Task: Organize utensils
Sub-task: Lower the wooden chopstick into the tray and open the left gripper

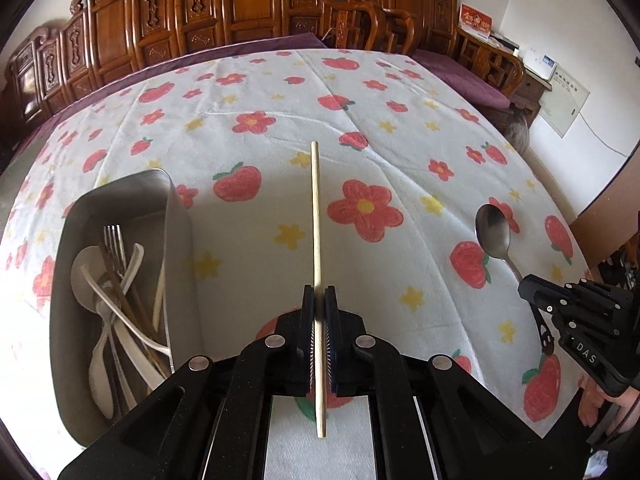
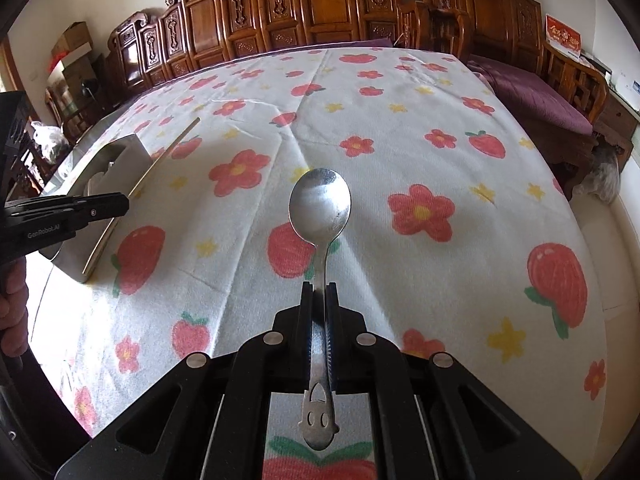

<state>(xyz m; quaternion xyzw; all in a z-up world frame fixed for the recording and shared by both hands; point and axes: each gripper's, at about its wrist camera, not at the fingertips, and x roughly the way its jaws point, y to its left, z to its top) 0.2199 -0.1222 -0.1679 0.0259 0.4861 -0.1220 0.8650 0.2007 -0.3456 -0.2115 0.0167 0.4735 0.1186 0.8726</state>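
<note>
My left gripper (image 1: 319,294) is shut on a wooden chopstick (image 1: 316,216), held above the table and pointing forward, just right of a metal tray (image 1: 182,240). The tray holds a fork (image 1: 114,244), white spoons (image 1: 86,276) and several other utensils. My right gripper (image 2: 319,290) is shut on the handle of a metal spoon (image 2: 320,208), bowl forward, above the cloth. The right gripper (image 1: 536,292) and its spoon (image 1: 494,236) also show at the right of the left wrist view. The left gripper (image 2: 120,204), chopstick (image 2: 172,150) and tray (image 2: 124,160) show at the left of the right wrist view.
A white tablecloth with red flowers and strawberries (image 1: 400,128) covers the table. Carved wooden furniture (image 1: 240,8) and a purple-cushioned bench (image 2: 532,96) stand behind the far edge. The table's right edge drops to the floor (image 2: 624,240).
</note>
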